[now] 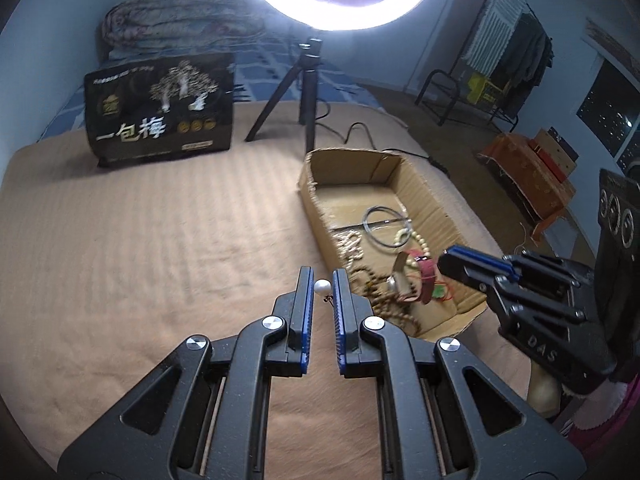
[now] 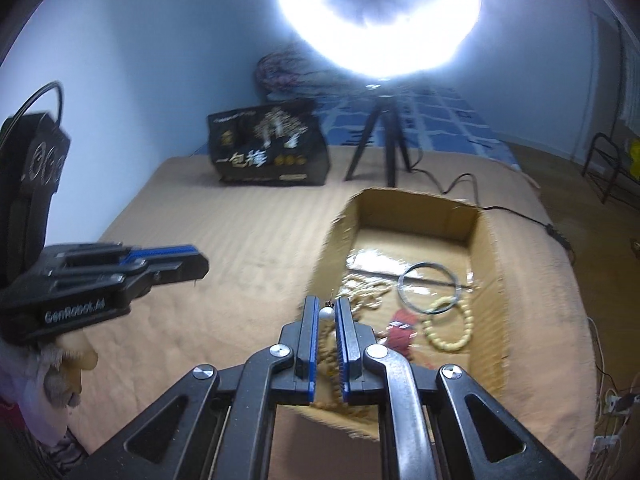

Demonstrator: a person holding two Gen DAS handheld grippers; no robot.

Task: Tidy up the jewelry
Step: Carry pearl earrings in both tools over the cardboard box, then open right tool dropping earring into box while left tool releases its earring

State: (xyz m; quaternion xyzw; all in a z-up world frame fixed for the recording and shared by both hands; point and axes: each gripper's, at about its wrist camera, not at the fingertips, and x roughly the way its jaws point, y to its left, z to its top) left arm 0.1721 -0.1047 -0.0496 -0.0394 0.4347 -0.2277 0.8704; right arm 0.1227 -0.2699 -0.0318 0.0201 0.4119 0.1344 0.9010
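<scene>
We hold the left gripper [image 1: 322,280] over the tan blanket [image 1: 160,240], left of the cardboard box [image 1: 434,204]. Its blue-padded jaws pinch a small, round, glossy white pearl [image 1: 321,287] with a tiny dark fitting at its lower edge. The right gripper [image 2: 327,308], at the box's near left wall, clamps a second pearl [image 2: 326,313], white and shiny, with a dark fitting on top. Inside the box lie pale bead strands [image 2: 368,286], a thin metal bangle [image 2: 430,287], a cream bead bracelet [image 2: 448,326] and a red strap [image 2: 400,334].
</scene>
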